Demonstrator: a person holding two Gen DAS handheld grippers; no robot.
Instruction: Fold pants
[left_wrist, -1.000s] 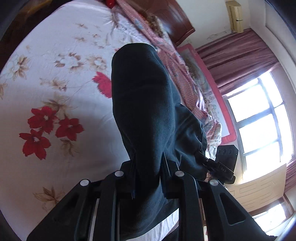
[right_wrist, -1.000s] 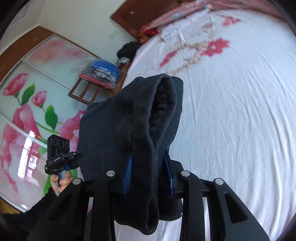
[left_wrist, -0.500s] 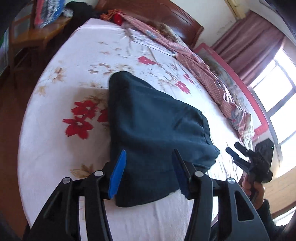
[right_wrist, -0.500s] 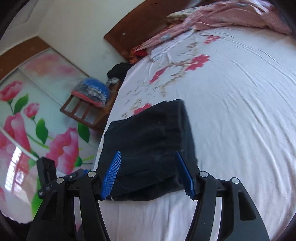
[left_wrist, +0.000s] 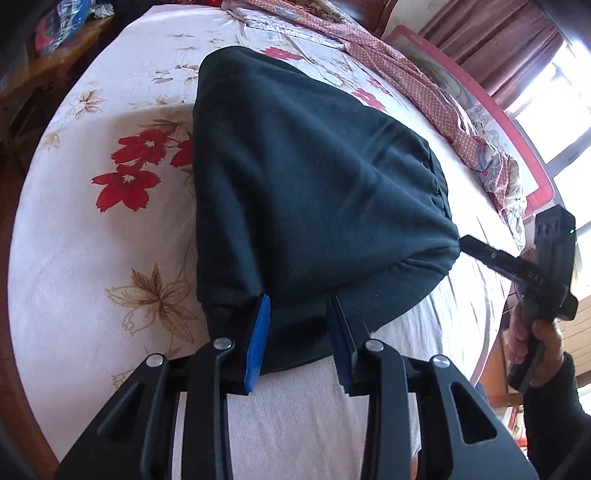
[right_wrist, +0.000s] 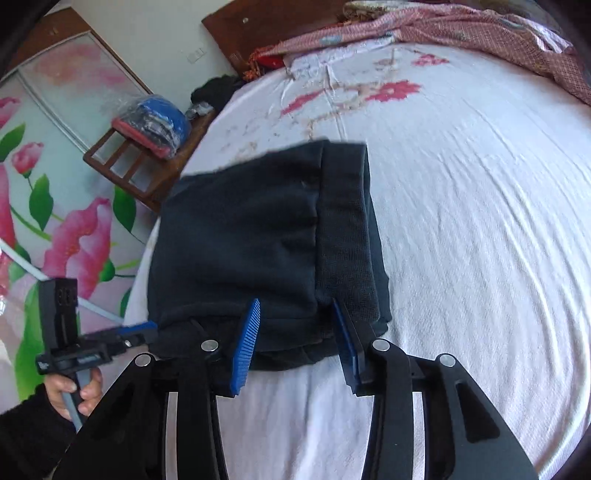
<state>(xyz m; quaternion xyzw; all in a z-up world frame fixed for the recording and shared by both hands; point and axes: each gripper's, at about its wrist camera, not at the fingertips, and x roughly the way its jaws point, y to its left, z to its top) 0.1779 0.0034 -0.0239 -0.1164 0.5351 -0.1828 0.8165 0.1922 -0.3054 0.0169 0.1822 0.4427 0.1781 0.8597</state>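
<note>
The dark pants (left_wrist: 303, 184) lie folded in a compact stack on the white flowered bed sheet (left_wrist: 92, 236). In the right wrist view the pants (right_wrist: 258, 236) show their waistband at the right side. My left gripper (left_wrist: 299, 325) is open, its blue pads either side of the stack's near edge. My right gripper (right_wrist: 295, 332) is open too, its pads astride the near edge by the waistband. The right gripper also shows in the left wrist view (left_wrist: 524, 266), at the stack's right corner. The left gripper shows in the right wrist view (right_wrist: 110, 339), at the left corner.
A pink checked blanket (left_wrist: 424, 81) lies along the bed's far side below the wooden headboard (right_wrist: 266, 26). A wooden chair (right_wrist: 147, 155) with bagged clothes stands beside the bed, near a flowered wardrobe door (right_wrist: 55, 177). A window (left_wrist: 569, 110) with curtains is at right.
A second ago both grippers were shut on the lifted pants. They laid the pants down, opened, pulled back a little, and now sit close at the stack's near edge again.
</note>
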